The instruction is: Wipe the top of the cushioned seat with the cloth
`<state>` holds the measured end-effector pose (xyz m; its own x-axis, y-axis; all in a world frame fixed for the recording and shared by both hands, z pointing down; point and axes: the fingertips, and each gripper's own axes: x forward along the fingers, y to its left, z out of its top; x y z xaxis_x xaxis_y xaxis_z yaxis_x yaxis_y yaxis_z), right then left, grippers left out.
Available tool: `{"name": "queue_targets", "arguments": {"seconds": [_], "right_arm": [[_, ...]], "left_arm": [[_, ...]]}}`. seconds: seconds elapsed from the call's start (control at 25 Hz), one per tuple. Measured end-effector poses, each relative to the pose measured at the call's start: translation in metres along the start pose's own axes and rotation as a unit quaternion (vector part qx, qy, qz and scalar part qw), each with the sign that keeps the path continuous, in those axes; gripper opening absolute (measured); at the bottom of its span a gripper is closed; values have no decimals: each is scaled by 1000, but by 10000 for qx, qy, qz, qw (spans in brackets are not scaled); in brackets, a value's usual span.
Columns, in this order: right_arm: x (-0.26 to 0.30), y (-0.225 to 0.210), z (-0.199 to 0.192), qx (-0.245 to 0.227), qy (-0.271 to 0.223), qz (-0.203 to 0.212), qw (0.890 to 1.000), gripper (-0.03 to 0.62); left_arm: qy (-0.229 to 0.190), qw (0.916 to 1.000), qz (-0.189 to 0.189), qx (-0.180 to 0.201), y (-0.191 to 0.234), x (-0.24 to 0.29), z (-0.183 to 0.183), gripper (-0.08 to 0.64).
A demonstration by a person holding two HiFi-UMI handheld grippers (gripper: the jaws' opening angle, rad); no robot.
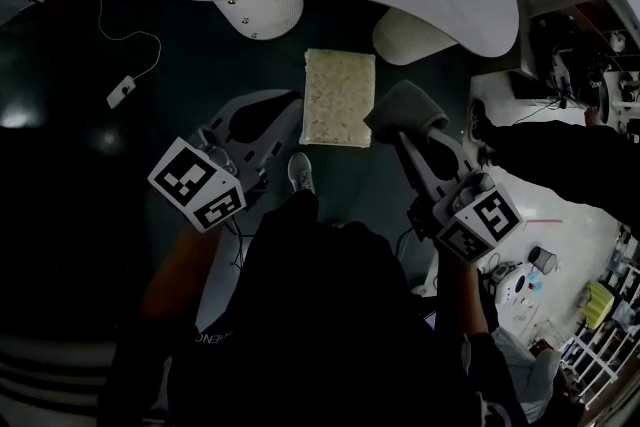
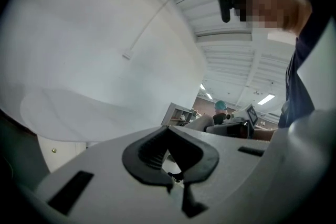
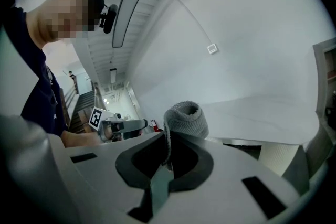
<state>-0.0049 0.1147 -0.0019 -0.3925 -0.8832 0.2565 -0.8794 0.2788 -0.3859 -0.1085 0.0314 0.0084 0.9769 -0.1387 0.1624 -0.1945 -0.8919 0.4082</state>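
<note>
Right claw (image 1: 403, 128) is sitting closest. I'm holding it angled forward-left, clamping the grey cloth (image 1: 402, 105) at the right edge of the cushioned seat (image 1: 340, 98), whose long side is running away from me. Left claw (image 1: 280, 120) is hovering pinched together, empty.

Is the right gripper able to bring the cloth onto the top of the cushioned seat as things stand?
Probably yes: the right gripper holds the cloth right beside the cushioned seat, with nothing visible between them.
</note>
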Motion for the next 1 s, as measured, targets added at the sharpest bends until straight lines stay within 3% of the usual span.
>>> {"name": "queue_targets", "arguments": {"seconds": [0.56,0.76,1.0], "right_arm": [[68,-88,-40,261,541,244,9979,30],[99,-136,-72,273,887,501,9944,30],[133,-183,-125,408,1416,1053,9835,29]], "left_arm": [[416,9971,507,-376,68,45,-45,6],[397,9930,919,-626,99,74,-78,7],[439,9805,1616,-1026,124,107,-129,6]]}}
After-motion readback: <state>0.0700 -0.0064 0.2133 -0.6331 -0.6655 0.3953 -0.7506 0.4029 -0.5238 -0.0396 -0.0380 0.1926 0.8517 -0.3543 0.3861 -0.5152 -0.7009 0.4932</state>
